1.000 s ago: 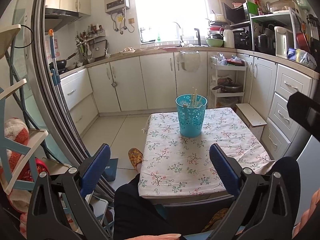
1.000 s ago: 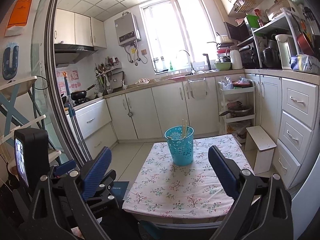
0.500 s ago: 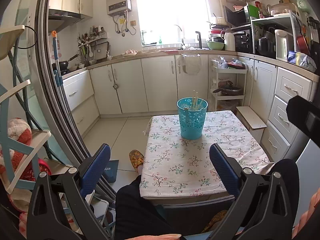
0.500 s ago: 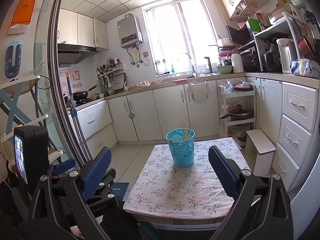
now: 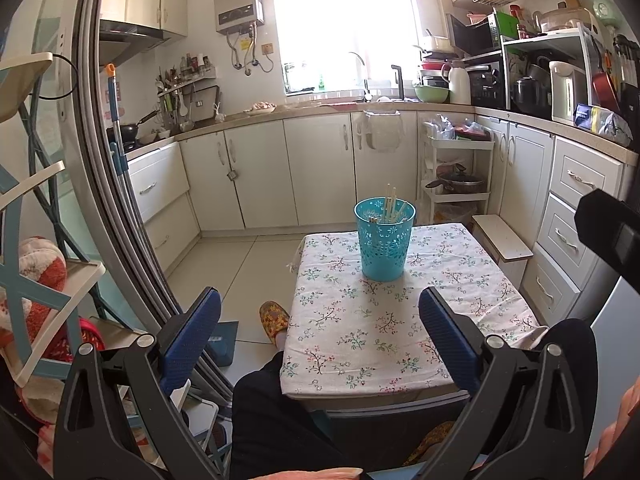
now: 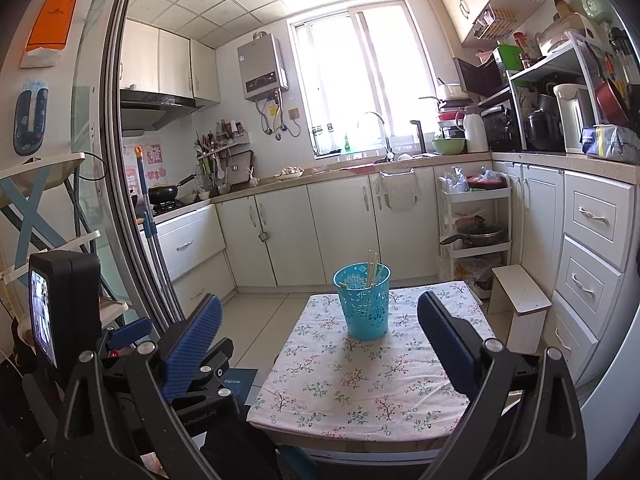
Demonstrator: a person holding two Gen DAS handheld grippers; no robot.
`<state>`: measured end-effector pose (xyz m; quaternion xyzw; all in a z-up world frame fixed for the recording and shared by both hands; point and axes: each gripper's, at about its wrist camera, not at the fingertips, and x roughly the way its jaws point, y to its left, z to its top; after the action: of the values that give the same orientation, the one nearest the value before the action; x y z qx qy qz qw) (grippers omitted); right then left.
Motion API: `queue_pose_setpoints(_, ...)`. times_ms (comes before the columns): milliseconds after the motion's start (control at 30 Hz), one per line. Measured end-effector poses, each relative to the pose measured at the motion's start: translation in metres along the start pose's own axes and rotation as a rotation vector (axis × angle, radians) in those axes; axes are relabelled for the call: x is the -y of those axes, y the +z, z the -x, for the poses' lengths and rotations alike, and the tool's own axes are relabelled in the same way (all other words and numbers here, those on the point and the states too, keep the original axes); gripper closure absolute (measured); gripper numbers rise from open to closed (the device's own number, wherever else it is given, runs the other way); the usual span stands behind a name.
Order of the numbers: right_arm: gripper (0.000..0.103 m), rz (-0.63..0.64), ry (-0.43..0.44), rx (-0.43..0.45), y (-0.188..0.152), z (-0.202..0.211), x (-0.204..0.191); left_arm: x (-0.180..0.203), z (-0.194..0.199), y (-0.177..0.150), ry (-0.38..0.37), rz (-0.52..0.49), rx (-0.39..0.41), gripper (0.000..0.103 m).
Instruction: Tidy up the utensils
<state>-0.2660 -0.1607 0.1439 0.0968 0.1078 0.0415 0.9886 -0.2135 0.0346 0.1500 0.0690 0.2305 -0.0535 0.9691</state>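
Chopsticks [image 5: 391, 208] standing inside basket [image 5: 384, 246], basket sitting on table [image 5: 360, 332]. Both grippers [image 5: 320, 336] [image 6: 320, 336] hanging short of basket, jaws spread, grasping nothing. Nothing loose showing; task looking finished.

Partly legible "nRobot.AI" on the left gripper [image 6: 204, 374] body, other labels unreadable

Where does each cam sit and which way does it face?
Left wrist: on the left gripper, low at the table's near edge, facing the basket; jaws wide, a dark trouser leg below.
Right wrist: on the right gripper, higher, same heading; jaws wide, left gripper at lower left.
Shared: basket, floral table, kitchen cabinets.
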Motion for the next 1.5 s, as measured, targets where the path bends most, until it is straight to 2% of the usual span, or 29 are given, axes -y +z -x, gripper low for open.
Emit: queue_pose_setpoints(1500, 0.008, 0.004, 0.003, 0.002, 0.001, -0.0002, -0.005, 0.0002, 0.0011, 0.0005, 0.002, 0.0, 0.003, 0.008)
